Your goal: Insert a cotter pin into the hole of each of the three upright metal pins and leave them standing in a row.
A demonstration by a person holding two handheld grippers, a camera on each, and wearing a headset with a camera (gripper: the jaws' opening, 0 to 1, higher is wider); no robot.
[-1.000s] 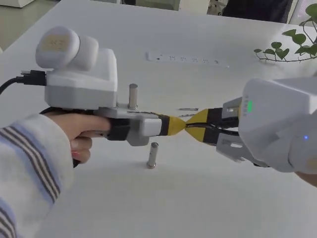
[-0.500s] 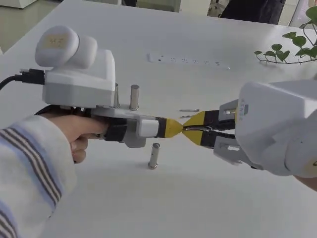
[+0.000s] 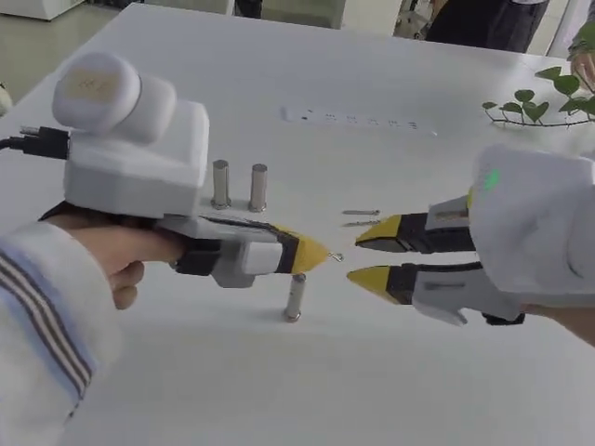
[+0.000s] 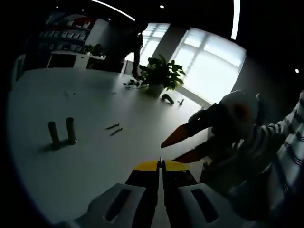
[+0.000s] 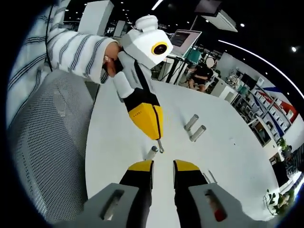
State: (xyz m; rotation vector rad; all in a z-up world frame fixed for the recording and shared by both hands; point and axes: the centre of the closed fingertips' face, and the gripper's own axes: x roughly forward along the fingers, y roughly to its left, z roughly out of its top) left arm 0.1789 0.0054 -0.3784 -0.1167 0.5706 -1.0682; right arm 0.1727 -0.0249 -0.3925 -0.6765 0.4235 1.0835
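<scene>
My left gripper [image 3: 323, 253] is shut on a small cotter pin [image 3: 335, 256] that sticks out of its yellow tips, above the table. Facing it, a short gap to the right, my right gripper [image 3: 355, 259] stands open with nothing in it. One upright metal pin [image 3: 295, 297] stands just below the left gripper's tip. Two more metal pins [image 3: 220, 184] [image 3: 258, 187] stand side by side behind it. In the right gripper view the open right gripper [image 5: 163, 166] points at the left gripper [image 5: 158, 135] and its cotter pin [image 5: 160, 145]. The left gripper view has the shut left gripper [image 4: 160, 164].
Two loose cotter pins [image 3: 361, 217] lie on the white table [image 3: 279, 390] behind the grippers. A white power strip [image 3: 358, 119] lies farther back. A leafy sprig [image 3: 539, 102] sits at the far right. A person's striped sleeve [image 3: 37, 316] is at the lower left.
The two grippers' tips met one second ago. Now the right gripper has opened and drawn back to the right, and the cotter pin stays in the left gripper.
</scene>
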